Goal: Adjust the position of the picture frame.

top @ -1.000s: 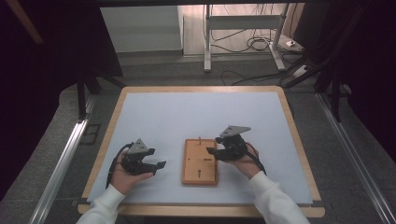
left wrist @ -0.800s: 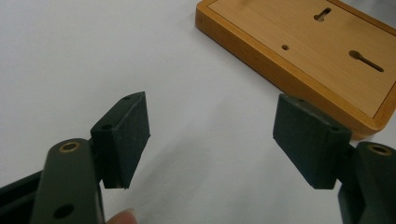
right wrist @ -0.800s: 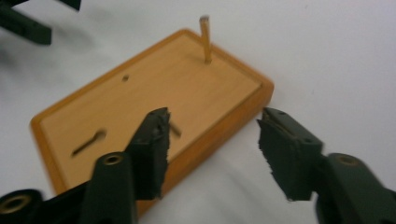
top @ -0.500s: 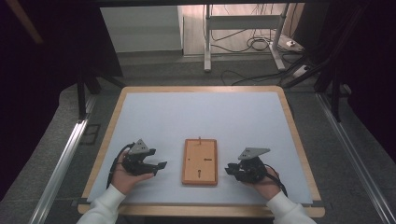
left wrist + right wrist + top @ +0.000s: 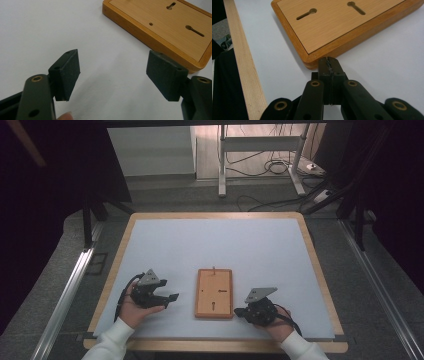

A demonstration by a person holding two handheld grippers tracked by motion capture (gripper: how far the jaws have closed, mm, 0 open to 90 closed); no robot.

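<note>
We are seeing the left gripper (image 5: 159,296) resting on the bench (image 5: 260,245) with jaws standing wide and empty, the wooden frame (image 5: 214,292) lying flat just to its right, back side up. We are judging the frame stiff, light and smooth-edged, best taken across a long side rim. The right gripper (image 5: 242,311), jaws having just been closing and now pressed together on nothing, is pointing at the frame's near right corner.
</note>
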